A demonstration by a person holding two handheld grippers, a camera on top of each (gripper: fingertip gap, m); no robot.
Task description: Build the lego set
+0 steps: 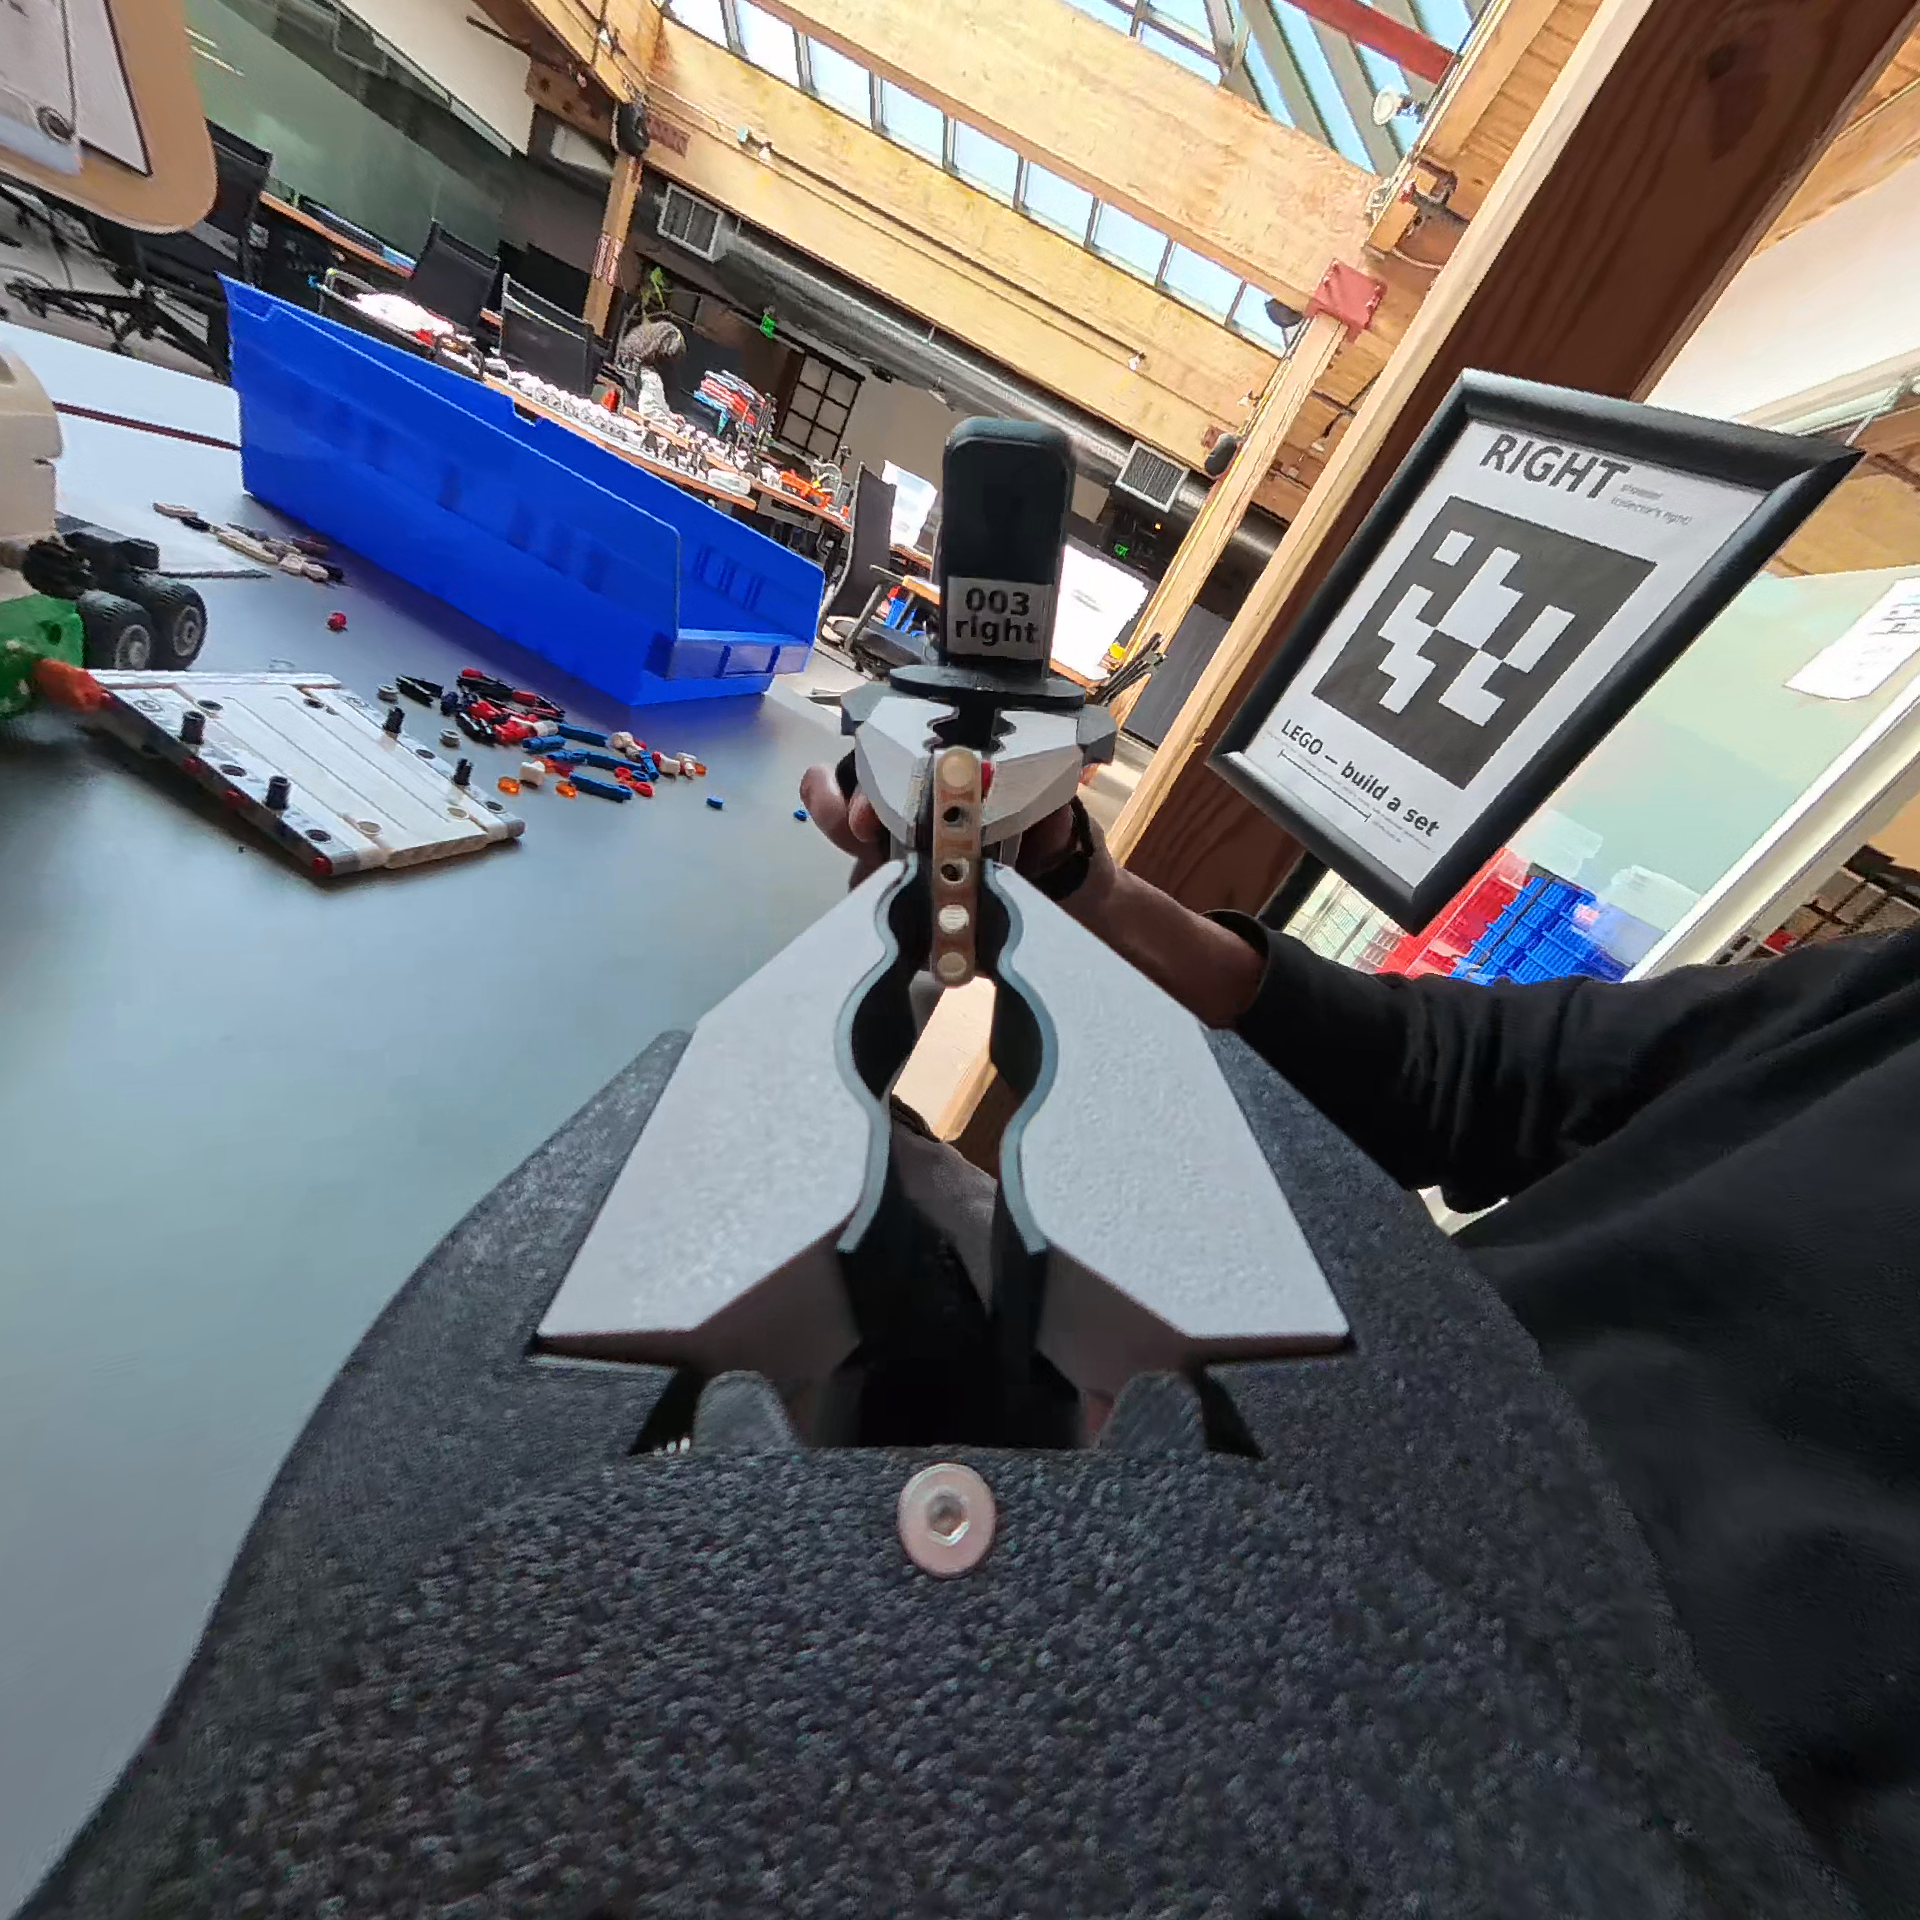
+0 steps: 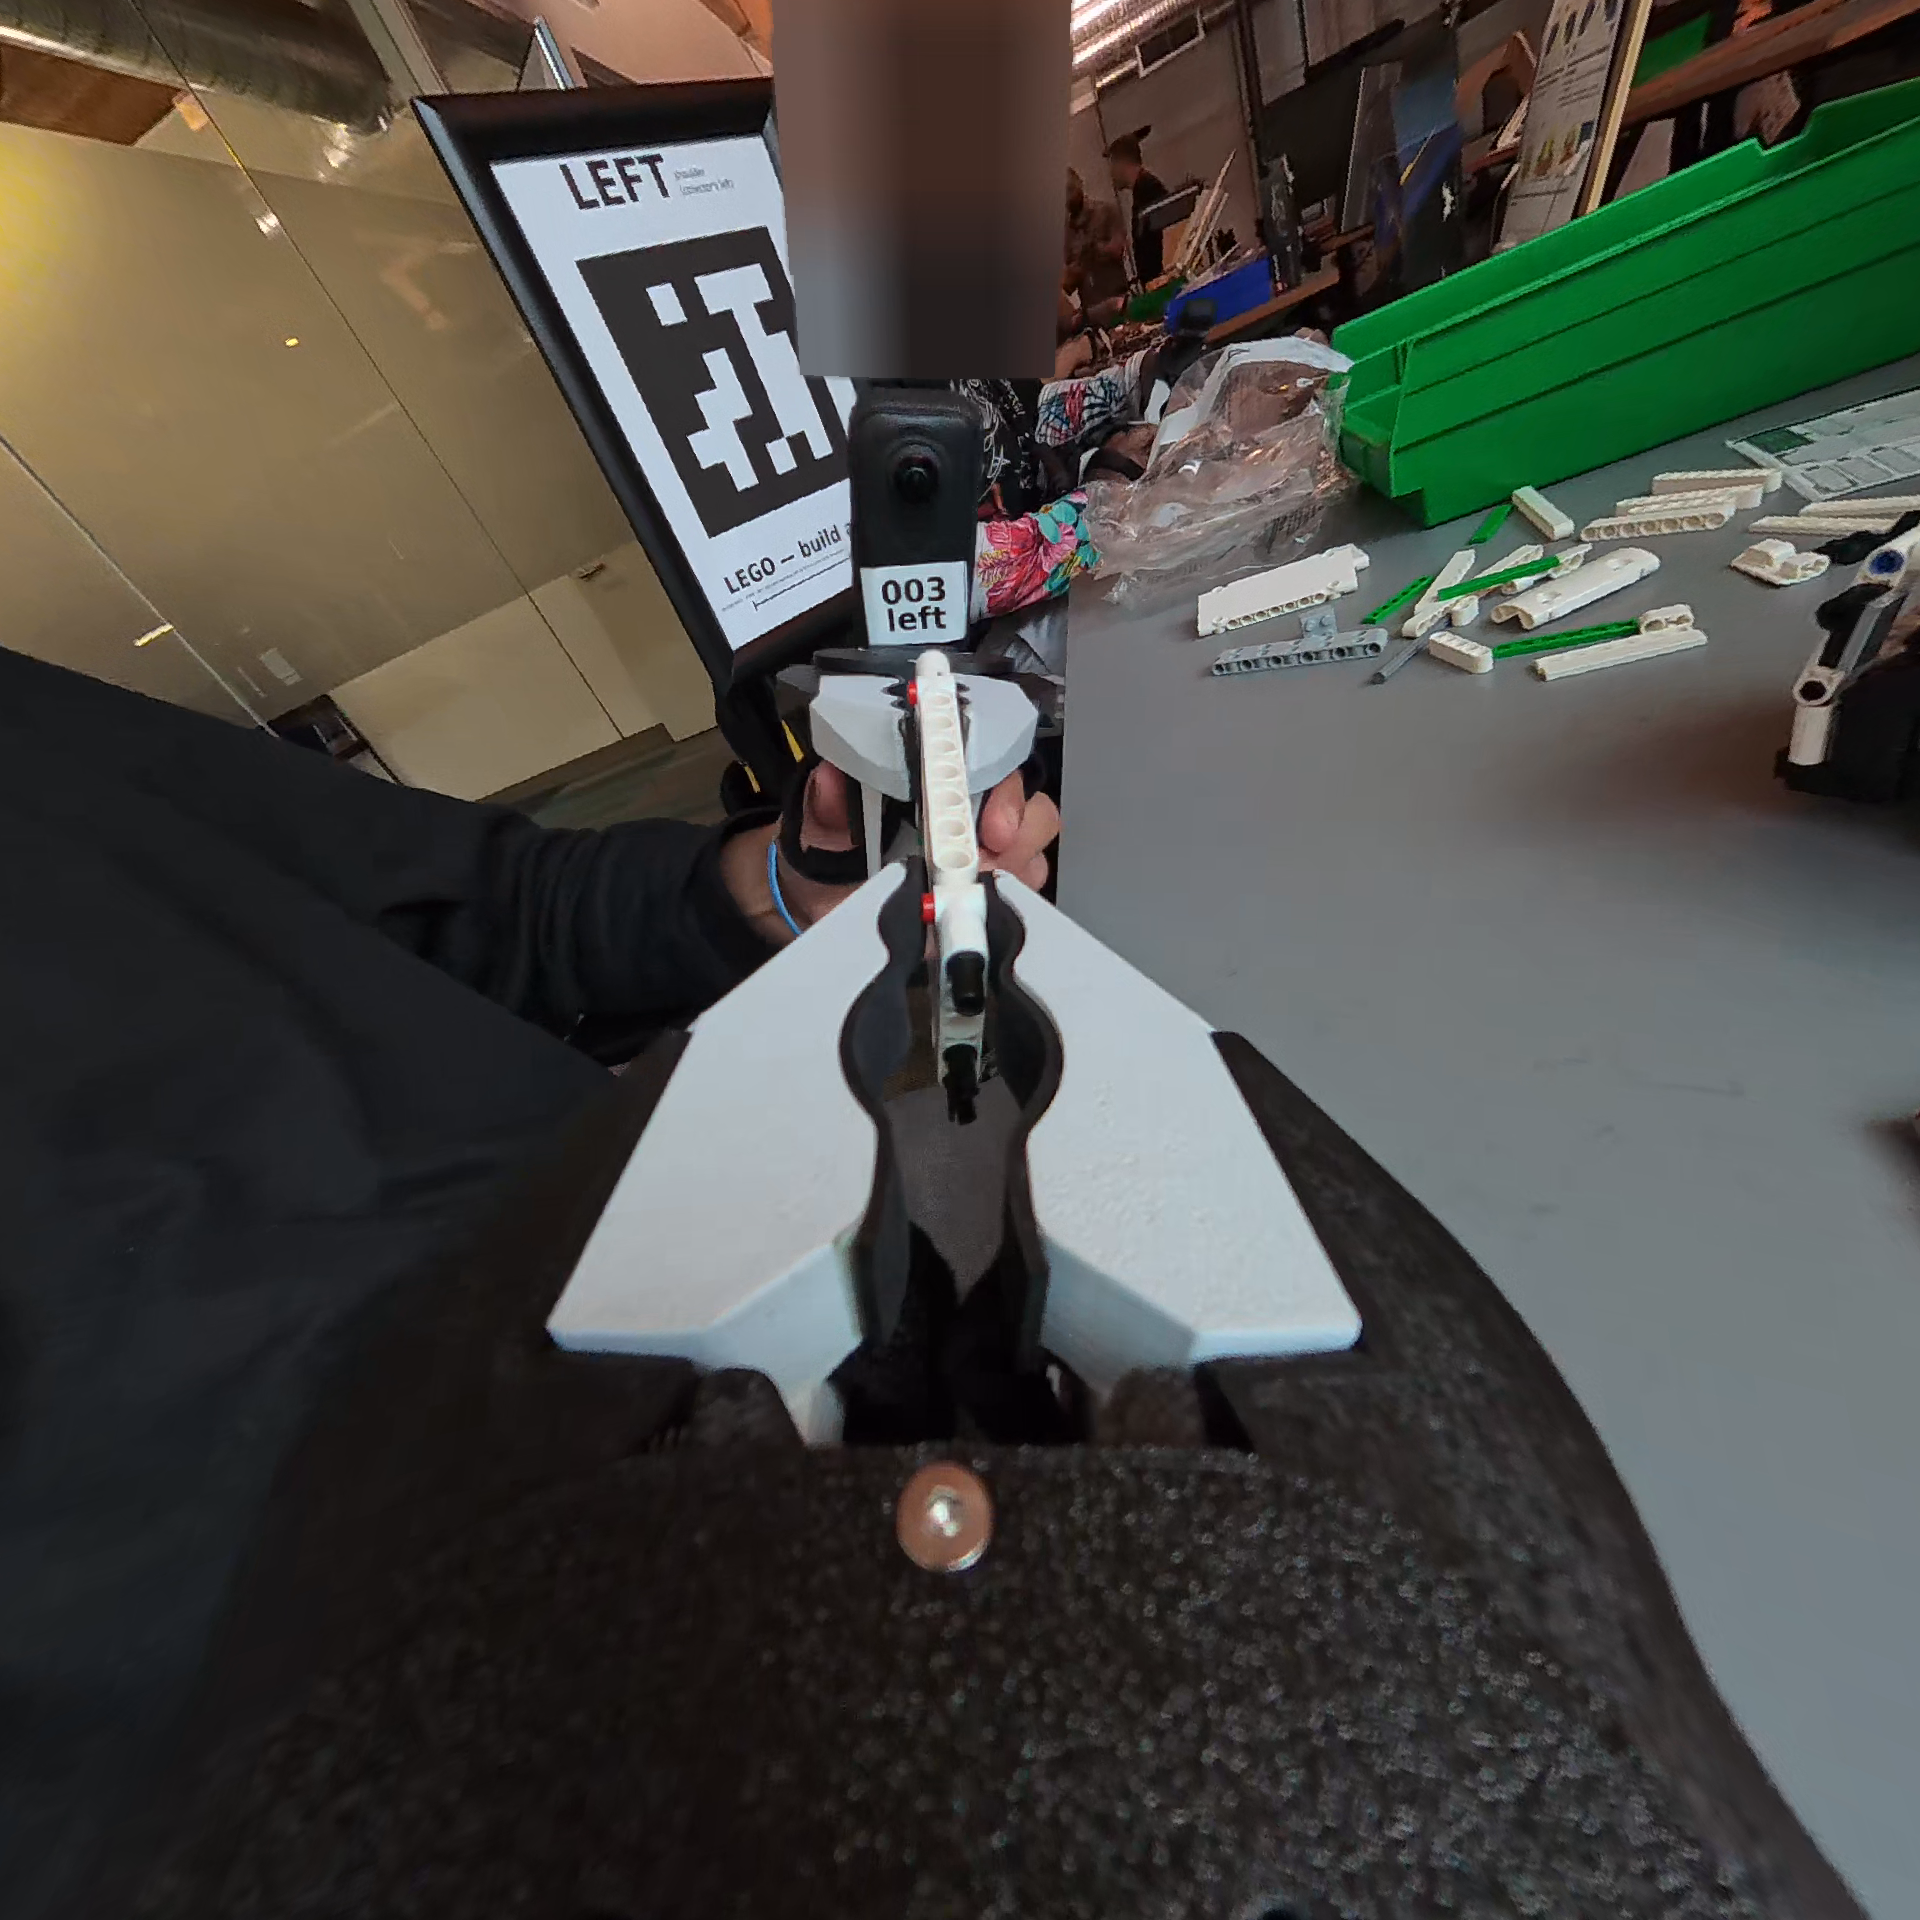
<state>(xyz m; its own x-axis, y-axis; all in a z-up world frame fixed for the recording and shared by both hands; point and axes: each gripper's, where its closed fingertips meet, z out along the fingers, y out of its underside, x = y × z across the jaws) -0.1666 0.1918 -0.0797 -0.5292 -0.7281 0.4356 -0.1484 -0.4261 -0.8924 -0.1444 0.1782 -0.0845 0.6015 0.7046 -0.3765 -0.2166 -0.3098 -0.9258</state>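
Left wrist view: both my grippers clamp one white perforated beam (image 1: 954, 868) between them, held above the grey surface (image 1: 312, 1039).

My left fingers (image 1: 1029, 935) are narrow and pressed on the near end of the beam; the right gripper (image 1: 971, 769) faces mine and its fingers close on the far end, with a hand (image 1: 1091, 862) behind it. In the right wrist view, my right fingers (image 2: 873, 956) are narrow around the same beam (image 2: 951, 800), which carries red pins and a black pin at the near end, and the left gripper (image 2: 925, 717) grips the far end. Left of my left fingers lie a white plate assembly (image 1: 301, 764), scattered small parts (image 1: 551, 727) and a blue bin (image 1: 499, 499). Right of my right fingers lie loose white beams (image 2: 1455, 603) and a green bin (image 2: 1610, 343).
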